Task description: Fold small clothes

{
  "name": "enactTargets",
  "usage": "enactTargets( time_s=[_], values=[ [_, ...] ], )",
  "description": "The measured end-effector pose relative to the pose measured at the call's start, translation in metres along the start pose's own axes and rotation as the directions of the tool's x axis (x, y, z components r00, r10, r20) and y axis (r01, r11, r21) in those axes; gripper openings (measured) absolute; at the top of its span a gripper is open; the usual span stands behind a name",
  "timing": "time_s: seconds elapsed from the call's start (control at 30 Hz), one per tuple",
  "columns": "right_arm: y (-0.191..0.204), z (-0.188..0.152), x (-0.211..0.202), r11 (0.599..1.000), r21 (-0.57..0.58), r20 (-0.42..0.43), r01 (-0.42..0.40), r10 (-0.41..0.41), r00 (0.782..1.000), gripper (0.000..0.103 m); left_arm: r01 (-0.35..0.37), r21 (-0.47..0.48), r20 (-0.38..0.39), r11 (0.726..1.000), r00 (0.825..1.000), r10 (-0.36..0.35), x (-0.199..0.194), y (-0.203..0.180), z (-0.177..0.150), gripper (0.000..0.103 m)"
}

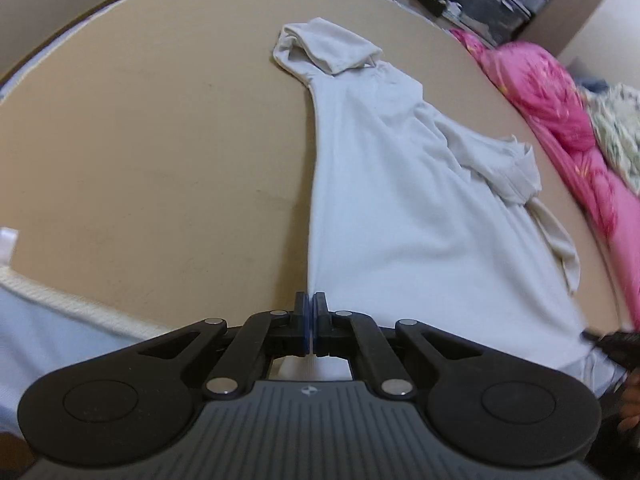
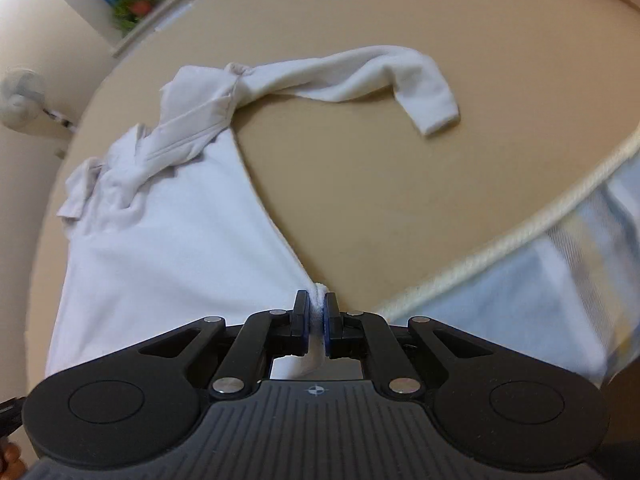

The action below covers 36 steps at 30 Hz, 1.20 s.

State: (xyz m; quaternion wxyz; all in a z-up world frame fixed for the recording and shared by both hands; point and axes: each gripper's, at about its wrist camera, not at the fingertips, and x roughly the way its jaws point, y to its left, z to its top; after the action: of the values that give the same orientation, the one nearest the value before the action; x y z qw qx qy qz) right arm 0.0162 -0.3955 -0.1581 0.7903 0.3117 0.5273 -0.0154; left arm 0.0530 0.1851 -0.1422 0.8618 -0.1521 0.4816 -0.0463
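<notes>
Standing next to the bed here. From the left camera: the white shirt [image 1: 420,208] is lying flat on the tan board [image 1: 160,140], stretched out away from the person, one sleeve [image 1: 324,46] folded over at the far end and the collar area bunched up on the right side. The left claw [image 1: 311,308] is squeezed fully together right at the near hem corner. I can't really see cloth between the pads from this angle, though white fabric shows just under them, so it's probably pinching the edge. Pink bedding [image 1: 560,92] sits off the board to the right.

From the right camera: the right claw [image 2: 318,308] is clamped on a little wad of the shirt's other hem corner, cloth clearly squished between the pads. The other sleeve [image 2: 384,76] trails off across the board, twisted near the shoulder.

So both bottom corners look grabbed. If it were me, I'd keep the hem taut between the two claws, lift evenly, and carry it toward the collar so the edge lands straight. Those sleeves are messy and likely need tucking in, or the fold will come out lumpy.
</notes>
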Motion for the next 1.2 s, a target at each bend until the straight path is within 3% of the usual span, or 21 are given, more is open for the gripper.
enactTargets(
  time_s=[0.07,0.13,0.2,0.23,0.3,0.37,0.47,0.53,0.63,0.67,0.7,0.73,0.77,0.8,0.87,0.9,0.97,1.03,1.07,1.13,1.2],
  values=[
    [0.003,-0.006,-0.031,0.993,-0.075,0.106,-0.091,0.099,0.990,0.006,0.047,-0.017,0.025,0.999,0.999,-0.047,-0.019,0.005,-0.005,0.000],
    [-0.002,-0.009,-0.064,0.974,-0.100,0.194,-0.202,0.219,0.956,0.006,0.091,-0.039,0.047,0.995,0.995,-0.089,-0.038,0.011,-0.008,0.000],
    [-0.017,-0.015,-0.078,0.969,-0.060,0.235,-0.240,0.248,0.940,0.006,0.105,-0.048,0.046,0.993,0.994,-0.103,-0.047,0.014,-0.010,0.000],
    [-0.026,-0.016,-0.072,0.974,-0.032,0.221,-0.222,0.224,0.949,0.006,0.095,-0.040,0.032,0.995,0.995,-0.094,-0.046,0.011,-0.011,0.000],
    [-0.028,-0.023,-0.047,0.995,-0.063,0.126,-0.076,0.084,0.988,0.008,0.032,0.006,-0.010,0.999,0.999,-0.032,-0.033,0.000,-0.009,0.001],
    [-0.020,-0.030,-0.024,0.987,-0.125,0.066,0.101,-0.093,0.993,0.009,0.016,0.022,-0.032,1.000,0.999,-0.015,-0.021,-0.002,-0.011,0.008],
    [0.001,-0.027,-0.020,0.964,-0.219,0.163,0.147,-0.112,0.980,0.014,0.025,0.050,-0.056,0.998,0.998,-0.022,-0.002,-0.013,-0.004,0.039],
    [0.009,-0.021,-0.009,0.959,-0.244,0.178,0.146,-0.104,0.979,0.035,-0.008,0.072,-0.074,0.997,0.997,0.013,0.015,-0.020,0.000,0.047],
    [0.004,-0.020,0.024,0.964,-0.224,0.069,0.144,-0.132,0.989,0.038,-0.055,0.073,-0.131,0.996,0.989,0.064,0.044,-0.024,0.001,0.044],
    [0.004,-0.020,0.032,0.961,-0.225,0.043,0.163,-0.157,0.987,0.038,-0.064,0.078,-0.149,0.995,0.986,0.075,0.053,-0.026,0.001,0.037],
    [0.003,-0.020,0.038,0.955,-0.230,0.031,0.186,-0.183,0.983,0.038,-0.077,0.095,-0.158,0.993,0.983,0.091,0.060,-0.028,0.000,0.011],
    [0.005,-0.020,0.042,0.952,-0.235,0.035,0.196,-0.193,0.981,0.037,-0.099,0.129,-0.159,0.987,0.980,0.119,0.065,-0.031,-0.002,0.007],
    [0.008,-0.022,0.042,0.950,-0.242,0.039,0.197,-0.193,0.980,0.031,-0.105,0.153,-0.147,0.983,0.981,0.127,0.065,-0.034,-0.005,0.007],
    [0.010,-0.024,0.039,0.950,-0.253,0.045,0.182,-0.176,0.983,0.006,-0.106,0.171,-0.135,0.979,0.982,0.130,0.062,-0.035,-0.006,0.006],
    [0.013,-0.025,0.028,0.955,-0.249,0.077,0.159,-0.144,0.987,0.005,-0.090,0.172,-0.103,0.981,0.989,0.109,0.045,-0.033,-0.008,0.005],
    [0.013,-0.023,0.020,0.965,-0.225,0.108,0.131,-0.109,0.988,0.005,-0.051,0.135,-0.077,0.990,0.995,0.062,0.027,-0.027,-0.008,0.005],
    [0.007,-0.016,-0.013,0.992,-0.123,0.205,-0.022,0.047,0.978,0.005,0.038,0.088,-0.014,0.995,0.999,-0.037,-0.010,-0.016,-0.011,0.005],
    [0.001,-0.012,-0.047,0.980,-0.082,0.295,-0.183,0.199,0.935,0.005,0.036,0.111,0.028,0.993,0.999,-0.039,-0.040,-0.007,-0.021,0.005],
    [-0.001,-0.012,-0.055,0.976,-0.087,0.299,-0.198,0.215,0.930,0.005,0.016,0.111,0.012,0.994,1.000,-0.018,-0.043,0.000,-0.027,0.005],
    [-0.004,-0.017,-0.050,0.988,-0.110,0.212,-0.104,0.126,0.969,0.005,0.017,0.060,-0.081,0.998,0.997,-0.012,-0.037,0.012,-0.037,0.005],
    [-0.011,-0.026,-0.021,0.994,-0.110,0.030,0.025,-0.021,0.999,0.005,-0.022,0.154,-0.137,0.988,0.990,0.043,-0.023,0.000,-0.042,0.006]
  ],
)
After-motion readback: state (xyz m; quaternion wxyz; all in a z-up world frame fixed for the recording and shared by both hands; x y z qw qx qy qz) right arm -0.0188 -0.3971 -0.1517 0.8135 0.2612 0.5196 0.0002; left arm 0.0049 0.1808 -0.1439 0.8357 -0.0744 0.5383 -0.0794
